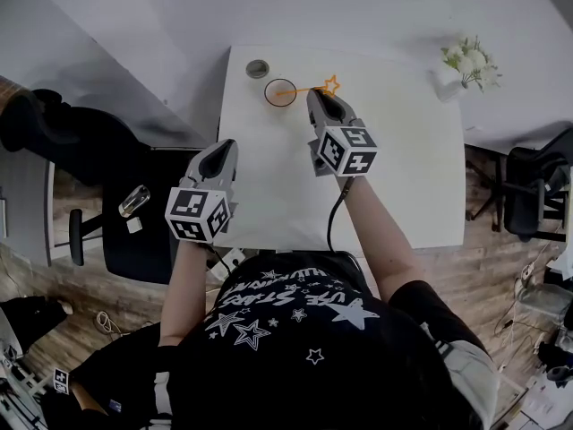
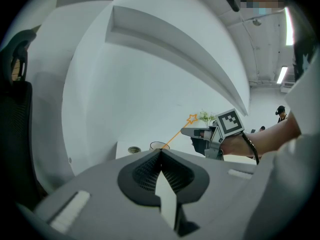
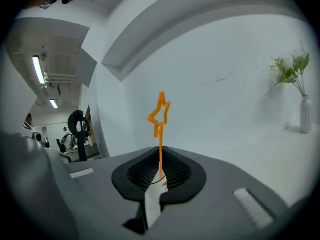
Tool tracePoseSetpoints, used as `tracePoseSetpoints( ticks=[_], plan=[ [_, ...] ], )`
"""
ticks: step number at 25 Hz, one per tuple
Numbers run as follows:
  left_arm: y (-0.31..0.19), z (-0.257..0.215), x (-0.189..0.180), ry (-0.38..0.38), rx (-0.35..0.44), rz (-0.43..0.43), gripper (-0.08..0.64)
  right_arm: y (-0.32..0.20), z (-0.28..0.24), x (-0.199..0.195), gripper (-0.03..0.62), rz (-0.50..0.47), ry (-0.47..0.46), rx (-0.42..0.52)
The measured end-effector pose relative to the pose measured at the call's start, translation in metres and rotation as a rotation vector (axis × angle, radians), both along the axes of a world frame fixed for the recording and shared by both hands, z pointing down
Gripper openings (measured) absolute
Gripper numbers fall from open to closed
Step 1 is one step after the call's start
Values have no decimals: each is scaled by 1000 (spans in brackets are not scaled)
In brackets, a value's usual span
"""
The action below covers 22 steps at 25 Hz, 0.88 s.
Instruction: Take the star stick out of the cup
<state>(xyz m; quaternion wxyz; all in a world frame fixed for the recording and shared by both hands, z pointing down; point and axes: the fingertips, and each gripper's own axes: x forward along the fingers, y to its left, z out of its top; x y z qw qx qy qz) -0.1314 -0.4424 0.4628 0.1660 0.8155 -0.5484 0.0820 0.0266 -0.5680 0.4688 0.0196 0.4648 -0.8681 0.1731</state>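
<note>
The star stick [image 1: 309, 89] is seen in the head view leaning out of the cup [image 1: 269, 96] on the white table [image 1: 403, 168], with its star end pointed to the right. The right gripper [image 1: 316, 93] is set at its shaft, and the left gripper [image 1: 227, 144] is held back near the table's left edge.

In the left gripper view, the jaws are pressed together with nothing between them.

In the right gripper view, the stick's thin shaft is pinched between the jaws, and the star is raised above them.
</note>
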Motion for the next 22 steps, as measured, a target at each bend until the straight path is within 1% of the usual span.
tracePoseSetpoints(
  ticks=[5, 9, 15, 22],
  plan=[
    [11, -8, -6, 12, 23, 12, 3, 13, -22, 4, 31, 28, 3, 39],
    [23, -16, -7, 21, 46, 37, 3, 30, -44, 8, 31, 54, -2, 80],
    [48, -23, -3, 25, 66, 106, 3, 69, -71, 19, 31, 122, -33, 126],
    [81, -19, 1, -4, 73, 198, 3, 131, -85, 35, 31, 196, -75, 174]
  ],
)
